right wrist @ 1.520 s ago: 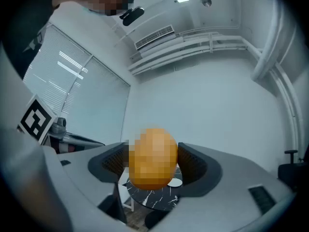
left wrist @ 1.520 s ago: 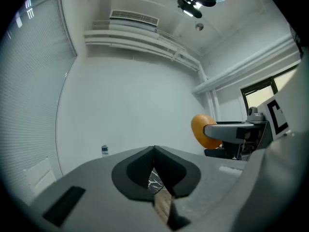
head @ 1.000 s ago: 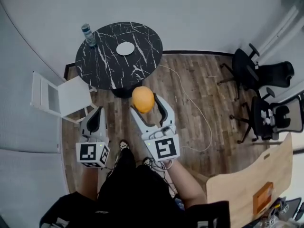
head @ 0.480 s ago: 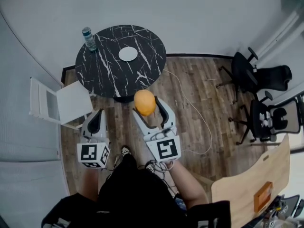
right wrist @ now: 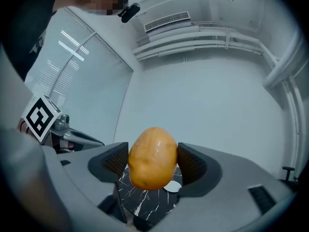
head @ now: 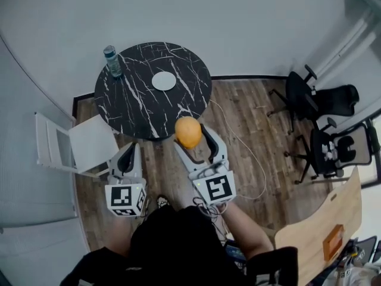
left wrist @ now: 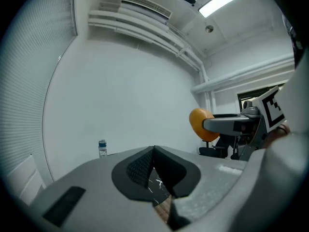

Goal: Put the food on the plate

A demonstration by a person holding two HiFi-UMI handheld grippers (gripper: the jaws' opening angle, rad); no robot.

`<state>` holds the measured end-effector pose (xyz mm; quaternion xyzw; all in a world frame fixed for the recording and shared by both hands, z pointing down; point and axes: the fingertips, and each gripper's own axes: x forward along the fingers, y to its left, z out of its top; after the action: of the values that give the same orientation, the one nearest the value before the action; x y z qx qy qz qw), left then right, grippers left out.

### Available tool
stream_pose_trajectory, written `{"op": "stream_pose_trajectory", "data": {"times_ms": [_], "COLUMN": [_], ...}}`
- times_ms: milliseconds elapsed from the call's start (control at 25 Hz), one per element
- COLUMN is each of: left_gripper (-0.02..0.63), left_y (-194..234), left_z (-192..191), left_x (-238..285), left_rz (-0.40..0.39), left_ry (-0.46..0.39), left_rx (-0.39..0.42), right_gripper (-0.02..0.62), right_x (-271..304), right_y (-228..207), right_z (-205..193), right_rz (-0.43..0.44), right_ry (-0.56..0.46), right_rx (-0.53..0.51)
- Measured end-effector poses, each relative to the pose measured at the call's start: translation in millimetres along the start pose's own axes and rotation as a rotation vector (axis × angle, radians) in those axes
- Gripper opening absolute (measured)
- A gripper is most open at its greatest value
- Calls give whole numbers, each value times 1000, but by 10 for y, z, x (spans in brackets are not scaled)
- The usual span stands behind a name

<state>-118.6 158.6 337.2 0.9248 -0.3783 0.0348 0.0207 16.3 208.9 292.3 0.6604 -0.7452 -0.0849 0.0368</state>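
Note:
An orange-yellow potato-like food [head: 188,131] [right wrist: 152,157] [left wrist: 202,123] is clamped between the jaws of my right gripper [head: 191,137] [right wrist: 152,164], held in the air above the wooden floor just short of the round black marble table [head: 134,94]. A small white plate [head: 163,80] [right wrist: 172,186] lies near the table's middle. My left gripper [head: 126,159] [left wrist: 153,170] hangs lower left of the table, jaws pressed together, holding nothing.
A water bottle [head: 112,60] [left wrist: 102,148] stands at the table's left rim. A white folding chair [head: 77,142] sits left of the table. Black office chairs [head: 324,124] stand at right, a wooden desk [head: 321,225] at lower right, a cable [head: 250,159] on the floor.
The person has stepped closer to the table; both grippers and the food moved forward toward it. The right gripper keeps its hold on the food.

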Motion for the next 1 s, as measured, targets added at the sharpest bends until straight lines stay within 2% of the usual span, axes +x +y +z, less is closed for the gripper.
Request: {"op": "stream_pose_trajectory", "data": {"times_ms": [160,400,680,1000], "left_gripper": [0,0,0,0], "left_y": [68,-5,-73,-34], "left_z": [-182,-322,-346,-327], "left_x": [52,240,696,1494], "left_rz": [-31,-83,-91,-70], "left_ry": [33,78,115,175], "left_rx": [-25,-31,-10,4], "right_gripper": [313,313,313,313], "right_x": [179,267,473,968], "right_y": [85,-20,-408,-1010], "right_z": [-80,-252,-464,-697], "right_rz": [5,4,10,48], "right_ry": [19,75,84,83], "right_rx": [34,6,42,72]}}
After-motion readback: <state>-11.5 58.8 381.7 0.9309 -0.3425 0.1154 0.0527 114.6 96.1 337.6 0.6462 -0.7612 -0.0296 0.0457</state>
